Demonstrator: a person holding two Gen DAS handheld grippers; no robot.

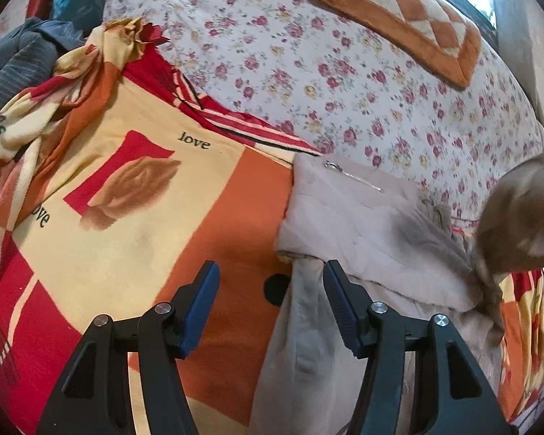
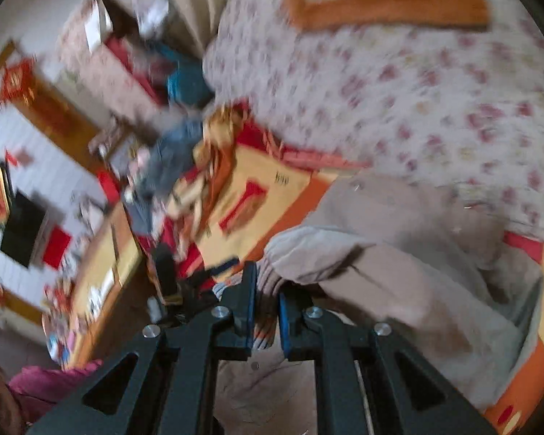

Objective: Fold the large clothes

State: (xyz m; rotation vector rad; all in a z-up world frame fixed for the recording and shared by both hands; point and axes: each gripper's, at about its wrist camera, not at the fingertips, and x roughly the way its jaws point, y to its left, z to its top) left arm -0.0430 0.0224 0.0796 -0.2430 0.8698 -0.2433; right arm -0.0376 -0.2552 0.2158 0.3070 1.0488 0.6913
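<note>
A beige zip-up garment (image 1: 362, 217) lies crumpled on a red, orange and yellow "love" blanket (image 1: 127, 253). My left gripper (image 1: 270, 268) hovers open above the garment's left edge. Its blue pads stand wide apart, and a fold of cloth lies below the right one. At the right edge of this view a blurred part of the garment (image 1: 518, 217) is lifted off the bed. In the blurred right wrist view my right gripper (image 2: 266, 282) is shut on a ribbed end of the beige garment (image 2: 399, 253) and holds it raised above the blanket (image 2: 254, 181).
A floral sheet (image 1: 308, 72) covers the bed behind the blanket, with an orange checked mat (image 1: 399, 11) at its far side. Grey and striped clothes (image 1: 14, 61) are heaped at the far left. Room furniture and a dark screen (image 2: 21, 232) show beyond the bed's left side.
</note>
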